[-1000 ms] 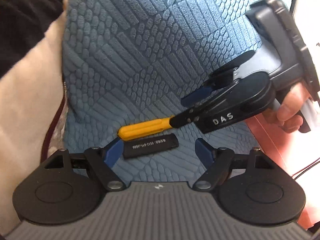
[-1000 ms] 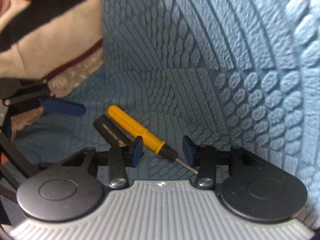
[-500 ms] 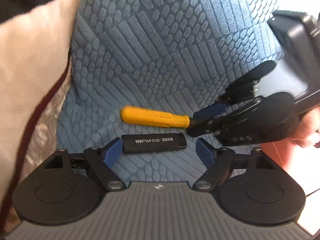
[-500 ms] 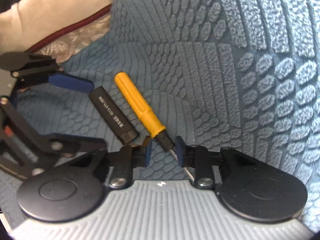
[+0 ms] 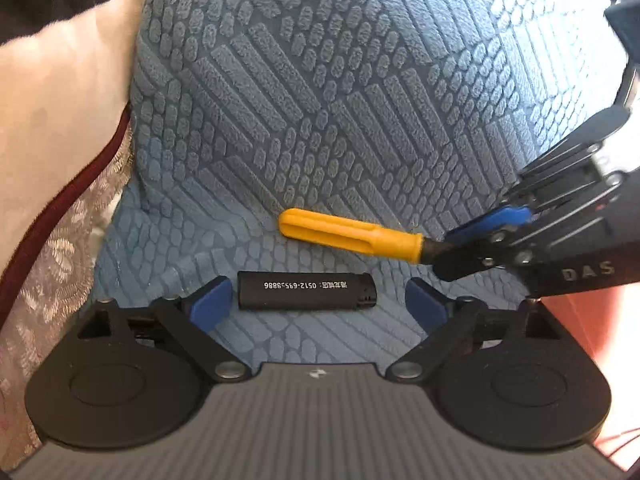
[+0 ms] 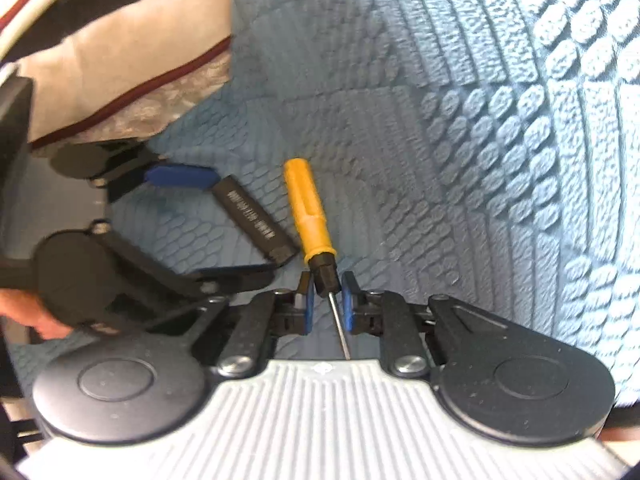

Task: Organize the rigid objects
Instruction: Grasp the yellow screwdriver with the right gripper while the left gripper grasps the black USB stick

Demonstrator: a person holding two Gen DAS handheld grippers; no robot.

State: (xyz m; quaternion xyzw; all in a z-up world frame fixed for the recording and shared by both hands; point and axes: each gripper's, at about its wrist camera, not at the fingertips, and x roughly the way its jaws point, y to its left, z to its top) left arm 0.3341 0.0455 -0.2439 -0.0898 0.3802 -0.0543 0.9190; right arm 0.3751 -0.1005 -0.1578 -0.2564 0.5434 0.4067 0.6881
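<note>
My right claw [image 6: 327, 300] pinches the yellow screwdriver [image 6: 310, 216] at its black collar. My left claw [image 5: 318, 302] gapes wide around the black lighter [image 5: 306, 290], both lying on blue textured fabric [image 5: 360, 100].

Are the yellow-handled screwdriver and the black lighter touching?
Apart. The left wrist view shows a strip of blue textured cushion between the yellow-handled screwdriver and the black lighter; the right wrist view shows the same gap.

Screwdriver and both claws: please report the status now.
Right claw shut on screwdriver collar. Left claw open around black lighter, not gripping. Nothing in the way.
</note>
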